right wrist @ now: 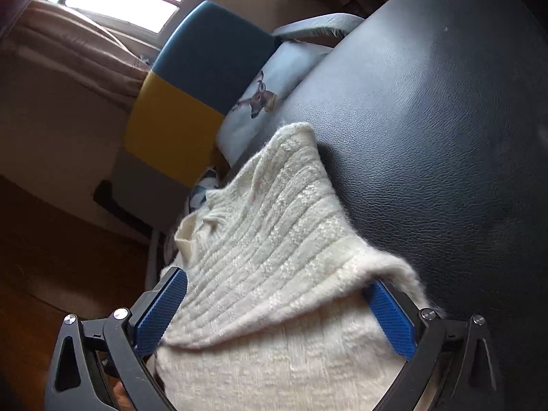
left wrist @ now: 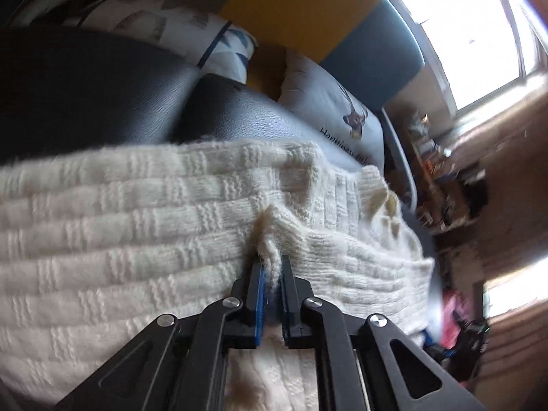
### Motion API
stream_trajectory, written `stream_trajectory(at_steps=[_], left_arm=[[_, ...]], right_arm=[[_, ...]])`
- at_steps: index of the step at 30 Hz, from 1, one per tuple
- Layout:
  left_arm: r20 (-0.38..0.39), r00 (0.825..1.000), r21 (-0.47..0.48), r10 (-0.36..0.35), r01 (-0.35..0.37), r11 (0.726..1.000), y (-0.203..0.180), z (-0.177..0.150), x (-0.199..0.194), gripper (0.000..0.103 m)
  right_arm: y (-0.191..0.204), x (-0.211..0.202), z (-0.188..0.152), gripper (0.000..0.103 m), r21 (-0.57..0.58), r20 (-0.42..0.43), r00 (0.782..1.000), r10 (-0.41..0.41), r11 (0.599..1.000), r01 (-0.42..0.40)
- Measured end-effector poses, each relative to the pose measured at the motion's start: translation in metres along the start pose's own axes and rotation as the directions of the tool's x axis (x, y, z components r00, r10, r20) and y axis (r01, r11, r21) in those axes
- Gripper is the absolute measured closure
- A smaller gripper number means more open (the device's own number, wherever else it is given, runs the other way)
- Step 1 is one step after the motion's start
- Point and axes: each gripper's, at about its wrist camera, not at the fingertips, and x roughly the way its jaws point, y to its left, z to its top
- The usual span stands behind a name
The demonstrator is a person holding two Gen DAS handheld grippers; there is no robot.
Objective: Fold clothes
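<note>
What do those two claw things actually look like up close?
Both look alike. The left claw and right claw have matte black plastic linkage arms with cut-out slots, joined by round silver pivot screws. Each finger carries a bright blue, finely textured pad. No cables or sleeves show.

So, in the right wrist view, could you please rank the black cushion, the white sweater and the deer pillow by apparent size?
1. Black cushion
2. White sweater, though it looks bigger for being near the camera
3. Deer pillow, partly hidden
</note>
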Motion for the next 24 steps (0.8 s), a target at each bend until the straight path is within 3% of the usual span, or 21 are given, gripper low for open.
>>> stream_trajectory(at_steps=[6,9,12,14,16,17,20,24], left_arm=[[-0.005,0.999,0.073,0.041,-0.041,0.996,-0.013,-0.007,-0.005,0.090],[-0.017,0.999,0.077,0.048,-0.047,0.996,-0.013,-0.006,-0.008,0.089],[-0.014,0.997,0.111,0.075,-0.073,0.991,-0.013,-0.013,-0.011,0.089],[-0.011,0.995,0.140,0.098,-0.096,0.985,-0.012,-0.017,-0.013,0.089],[-0.015,0.994,0.152,0.111,-0.107,0.983,-0.010,-0.018,-0.017,0.089],[-0.018,0.993,0.151,0.114,-0.110,0.982,-0.009,-0.019,-0.017,0.089],[-0.017,0.992,0.156,0.129,-0.125,0.980,-0.013,-0.017,-0.019,0.089],[0.008,0.989,0.143,0.148,-0.147,0.979,-0.017,-0.016,-0.028,0.089]], right_arm=[[0.061,-0.023,0.000,0.000,-0.252,0.036,0.999,-0.041,0.966,0.049],[0.096,0.006,0.011,0.000,-0.396,0.024,0.998,-0.059,0.916,0.064],[0.106,0.053,0.029,0.000,-0.491,-0.010,0.990,-0.141,0.863,0.118],[0.092,0.081,0.044,0.000,-0.507,-0.031,0.972,-0.231,0.842,0.184],[0.068,0.107,0.061,0.000,-0.484,-0.035,0.932,-0.361,0.822,0.300],[0.057,0.109,0.067,0.000,-0.463,-0.032,0.923,-0.384,0.824,0.326],[0.036,0.101,0.080,0.000,-0.419,-0.014,0.926,-0.378,0.843,0.337],[0.037,0.072,0.078,0.000,-0.391,-0.015,0.947,-0.320,0.874,0.289]])
